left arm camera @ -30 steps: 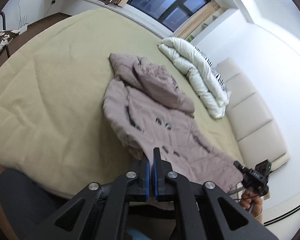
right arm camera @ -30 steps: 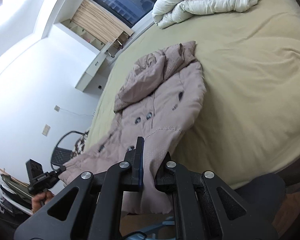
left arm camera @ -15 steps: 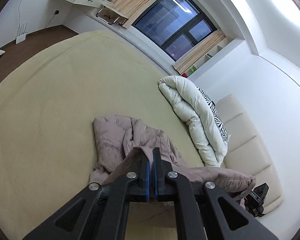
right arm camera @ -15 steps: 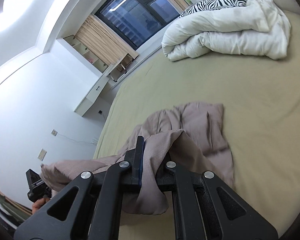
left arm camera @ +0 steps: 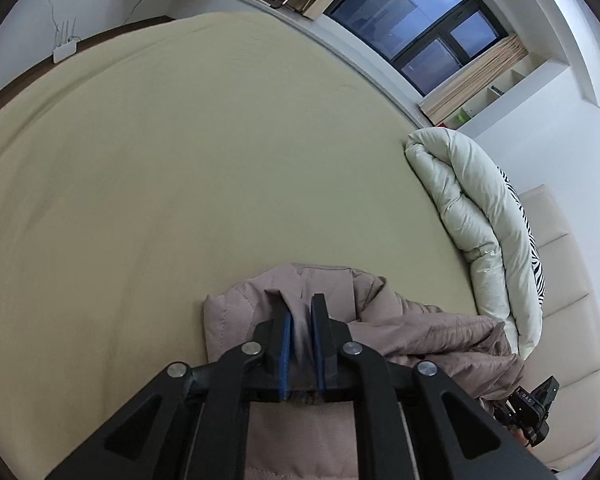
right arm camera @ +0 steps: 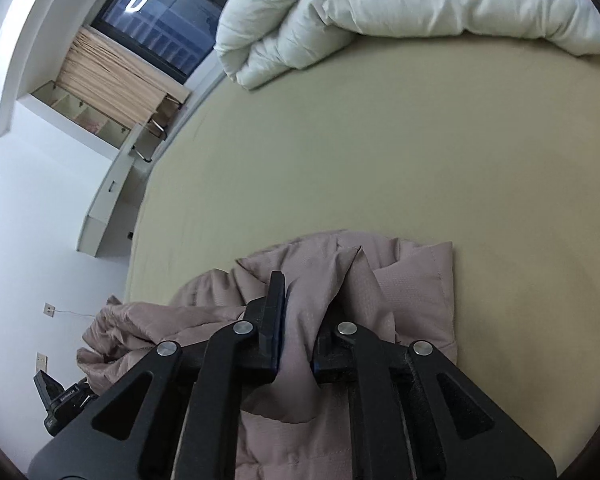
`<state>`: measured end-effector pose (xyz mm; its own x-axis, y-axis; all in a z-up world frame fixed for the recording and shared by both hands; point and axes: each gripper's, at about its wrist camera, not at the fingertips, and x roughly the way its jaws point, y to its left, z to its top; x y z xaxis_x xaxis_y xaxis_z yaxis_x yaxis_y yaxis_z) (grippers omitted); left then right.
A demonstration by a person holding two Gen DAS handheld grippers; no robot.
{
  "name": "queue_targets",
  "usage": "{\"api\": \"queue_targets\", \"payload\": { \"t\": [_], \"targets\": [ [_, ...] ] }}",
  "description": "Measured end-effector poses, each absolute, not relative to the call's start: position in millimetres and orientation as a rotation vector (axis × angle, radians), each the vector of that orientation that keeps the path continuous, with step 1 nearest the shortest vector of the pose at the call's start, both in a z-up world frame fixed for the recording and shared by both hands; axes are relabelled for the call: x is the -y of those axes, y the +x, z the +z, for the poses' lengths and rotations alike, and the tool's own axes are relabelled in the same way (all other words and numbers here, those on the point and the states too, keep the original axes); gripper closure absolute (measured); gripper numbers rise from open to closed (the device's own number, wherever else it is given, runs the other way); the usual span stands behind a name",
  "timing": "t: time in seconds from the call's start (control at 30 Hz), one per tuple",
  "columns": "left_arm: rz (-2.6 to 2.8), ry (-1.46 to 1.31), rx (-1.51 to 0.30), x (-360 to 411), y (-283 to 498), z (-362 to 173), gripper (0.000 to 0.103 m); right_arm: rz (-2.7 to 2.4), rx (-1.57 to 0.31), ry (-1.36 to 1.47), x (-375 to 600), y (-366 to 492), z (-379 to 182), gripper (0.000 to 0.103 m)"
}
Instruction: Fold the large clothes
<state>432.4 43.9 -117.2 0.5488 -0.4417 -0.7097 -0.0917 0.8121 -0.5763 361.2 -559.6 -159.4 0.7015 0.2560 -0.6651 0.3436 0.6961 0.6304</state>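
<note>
A soft pink-brown coat is bunched up on the near part of a big bed. It is puffy and stitched in lines. Part of it is lifted off the bed and part of it lies in folds on the tan sheet.

A fold of the coat is pinched by the left gripper. Its 2 black fingers with blue pads are drawn close together, and only a thin bit of cloth is seen between them. Another fold of the coat is gripped by the right gripper. There the cloth is thicker, so the jaws are held a little apart by it. One of its fingers is seen well, while the other is mostly hidden behind the cloth.

The right gripper is also seen low at the right edge of the left view, just past the coat. The left gripper is seen low at the left edge of the right view, beside the coat's hanging end.

A white folded quilt is laid at the far side of the bed, well apart from the coat. A zebra-striped thing is tucked behind it. A dark window with tan curtains is seen past the bed. A white router is seen by the wall at the far left.
</note>
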Motion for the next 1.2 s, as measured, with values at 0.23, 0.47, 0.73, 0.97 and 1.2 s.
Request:
{"api": "queue_targets", "payload": {
  "t": [0.23, 0.47, 0.73, 0.97, 1.2],
  "targets": [
    [-0.186, -0.526, -0.838, -42.6, 389.8, -85.5, 0.064, 0.004, -0.758, 0.773, 561.2, 357.2, -140.9, 0.014],
    [-0.311, -0.163, -0.733, 51.6, 357.8, -45.2, 0.06, 0.013, -0.798, 0.467, 499.8, 323.2, -83.0, 0.003],
    [-0.299, 0.056, -0.816, 114.0, 366.1, -97.5, 0.06, 0.124, -0.988, 0.139, 360.6, 360.0, -109.0, 0.036],
    [-0.23, 0.155, -0.866, 129.2, 427.3, -131.6, 0.059, 0.015, -1.081, 0.15, 374.6, 437.8, -152.1, 0.036],
    [-0.215, 0.152, -0.889, 133.3, 460.9, -165.8, 0.056, 0.032, -1.066, 0.14, 381.9, 474.7, -181.3, 0.029]
  ]
}}
